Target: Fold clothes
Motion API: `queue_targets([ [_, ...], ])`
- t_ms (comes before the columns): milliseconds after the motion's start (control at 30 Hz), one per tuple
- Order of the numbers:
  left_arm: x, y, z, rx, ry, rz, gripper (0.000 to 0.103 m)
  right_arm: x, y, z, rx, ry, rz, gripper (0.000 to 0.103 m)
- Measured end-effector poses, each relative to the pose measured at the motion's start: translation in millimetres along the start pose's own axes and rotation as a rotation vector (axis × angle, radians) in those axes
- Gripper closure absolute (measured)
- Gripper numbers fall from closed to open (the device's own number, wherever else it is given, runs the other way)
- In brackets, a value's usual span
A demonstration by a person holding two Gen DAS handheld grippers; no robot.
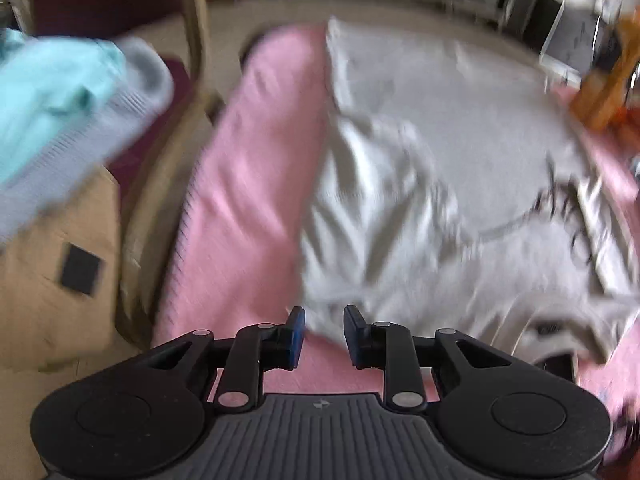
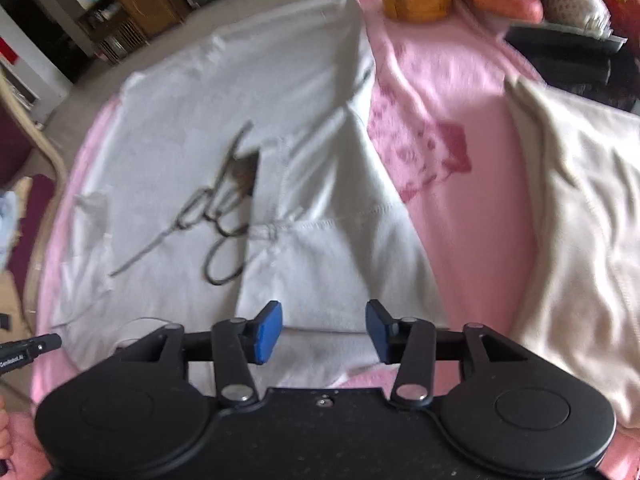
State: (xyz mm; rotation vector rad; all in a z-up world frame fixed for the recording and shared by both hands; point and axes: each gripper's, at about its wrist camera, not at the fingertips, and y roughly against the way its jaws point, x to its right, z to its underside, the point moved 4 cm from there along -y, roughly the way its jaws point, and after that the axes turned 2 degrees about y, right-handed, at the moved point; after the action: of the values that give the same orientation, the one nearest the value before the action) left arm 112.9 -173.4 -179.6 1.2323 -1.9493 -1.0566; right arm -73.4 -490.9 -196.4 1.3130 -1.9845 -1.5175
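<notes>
The white hoodie (image 2: 248, 128) is lying spread, one side lapped inward, on the pink worktop (image 2: 460, 92); both claws, left (image 1: 324, 334) and right (image 2: 324, 330), are hovering open and empty at its six-o'clock hem (folding seemingly midway); the next fold needs an edge pinched.

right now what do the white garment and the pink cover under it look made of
White garment: looks like soft matte cotton jersey or fleece, going by its stitched seams, limp creases and dark drawstring. Pink cover: a fuzzy, matte blanket-like fabric with a faint ribbed weave; the fibre itself can't be told.
</notes>
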Motion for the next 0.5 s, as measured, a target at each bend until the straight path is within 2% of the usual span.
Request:
queue_targets([
  [100, -4, 4, -15, 0.097, 0.054, 0.022, 0.079, 10, 10, 0, 0.053, -0.029, 0.000, 0.050],
  [133, -2, -1, -21, 0.103, 0.059, 0.022, 0.079, 14, 11, 0, 0.067, -0.044, 0.001, 0.052],
  [200, 4, -13, -32, 0.112, 0.066, 0.023, 0.081, 15, 3, -4, 0.074, -0.055, 0.006, 0.077],
  [233, 7, -21, -33, 0.108, 0.062, 0.018, 0.081, 14, 0, -5, 0.077, -0.046, 0.010, 0.080],
  [300, 10, -41, -29, 0.039, 0.062, 0.005, 0.082, 10, -8, -8, 0.088, -0.006, 0.048, 0.080],
  [367, 12, -40, -21, 0.022, 0.035, -0.011, 0.076, 7, -19, -8, 0.066, 0.024, 0.086, 0.080],
  [500, 15, -35, -5, -0.011, -0.019, -0.043, 0.075, 1, -29, -2, 0.036, 0.091, 0.143, 0.077],
])
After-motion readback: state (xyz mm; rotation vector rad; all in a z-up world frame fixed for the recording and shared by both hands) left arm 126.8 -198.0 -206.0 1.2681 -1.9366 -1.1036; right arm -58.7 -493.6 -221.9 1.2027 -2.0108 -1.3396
